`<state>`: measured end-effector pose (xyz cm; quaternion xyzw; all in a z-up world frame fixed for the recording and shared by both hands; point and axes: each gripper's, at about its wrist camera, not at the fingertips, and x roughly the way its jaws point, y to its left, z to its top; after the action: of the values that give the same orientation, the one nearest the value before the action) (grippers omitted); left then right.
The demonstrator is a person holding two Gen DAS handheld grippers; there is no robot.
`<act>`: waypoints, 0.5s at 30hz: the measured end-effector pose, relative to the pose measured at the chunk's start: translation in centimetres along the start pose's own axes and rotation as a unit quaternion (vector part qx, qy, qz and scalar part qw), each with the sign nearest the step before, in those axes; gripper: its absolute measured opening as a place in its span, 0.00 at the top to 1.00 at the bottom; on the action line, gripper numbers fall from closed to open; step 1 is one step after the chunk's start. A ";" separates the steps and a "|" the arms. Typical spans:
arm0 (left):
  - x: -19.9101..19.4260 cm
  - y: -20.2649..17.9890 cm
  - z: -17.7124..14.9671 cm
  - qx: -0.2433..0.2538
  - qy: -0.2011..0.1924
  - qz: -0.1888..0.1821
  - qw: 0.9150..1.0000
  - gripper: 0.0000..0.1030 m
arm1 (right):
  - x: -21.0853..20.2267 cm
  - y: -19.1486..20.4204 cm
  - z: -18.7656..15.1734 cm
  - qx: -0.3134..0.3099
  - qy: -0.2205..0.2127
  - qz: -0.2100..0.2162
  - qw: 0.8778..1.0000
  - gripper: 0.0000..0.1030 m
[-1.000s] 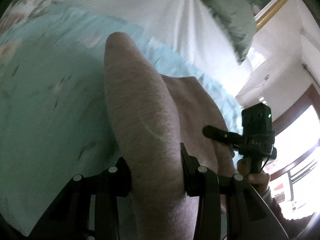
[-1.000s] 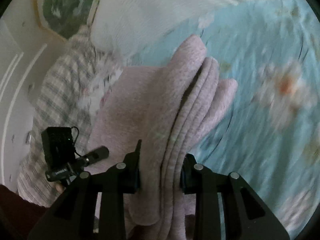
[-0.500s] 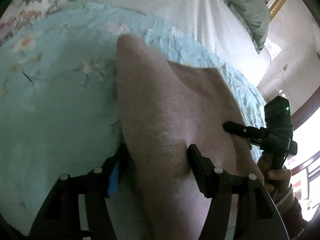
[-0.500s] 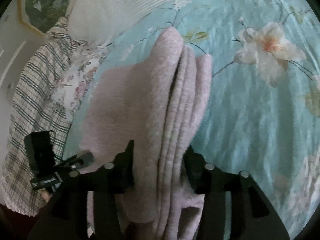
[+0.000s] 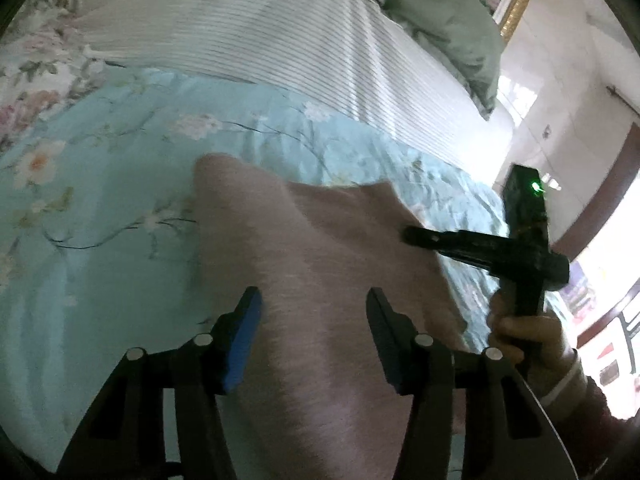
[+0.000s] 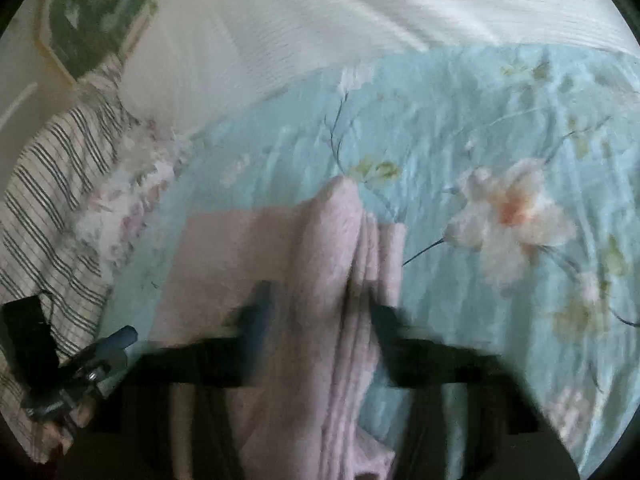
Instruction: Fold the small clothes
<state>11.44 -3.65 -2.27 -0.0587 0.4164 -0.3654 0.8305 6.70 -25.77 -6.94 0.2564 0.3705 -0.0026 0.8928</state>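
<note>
- The teal floral bedspread (image 5: 100, 240) fills the left wrist view from 7 to 10 o'clock, with a white striped pillow (image 5: 280, 32) at 12 o'clock beyond it.
- The left gripper (image 5: 314, 320) has its jaws spread apart; half a second ago they were pinching the fold, and now a gap shows beside each blue-padded finger.
- The folded pinkish-grey knit garment (image 5: 320, 260) lies flat on the bedspread, running up between the open fingers.
- At 3 o'clock in that view the right hand (image 5: 528, 340) grips the handle of the other tool.
- In the blurred right wrist view, a checked cloth (image 6: 52, 208) sits at 9 o'clock.
- The right gripper (image 6: 320, 312) also stands parted around the garment's stacked edges, released from its earlier clamp.
</note>
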 end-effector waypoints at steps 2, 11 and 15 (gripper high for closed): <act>0.1 -0.5 0.2 0.008 0.004 -0.018 1.000 0.51 | -0.8 0.2 0.2 0.007 -0.023 0.022 0.999 0.92; 4.4 0.7 -0.9 0.010 0.059 0.015 0.998 0.64 | 1.0 -3.8 -1.6 0.056 0.005 -0.009 0.998 0.90; 2.1 0.2 -0.8 -0.001 0.046 0.000 0.999 0.64 | -1.1 -2.5 -1.2 0.048 -0.014 -0.022 0.998 0.88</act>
<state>11.75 -4.70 -4.23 -0.0422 0.4544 -0.3672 0.8105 4.62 -27.54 -8.06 0.2910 0.3628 -0.0437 0.8842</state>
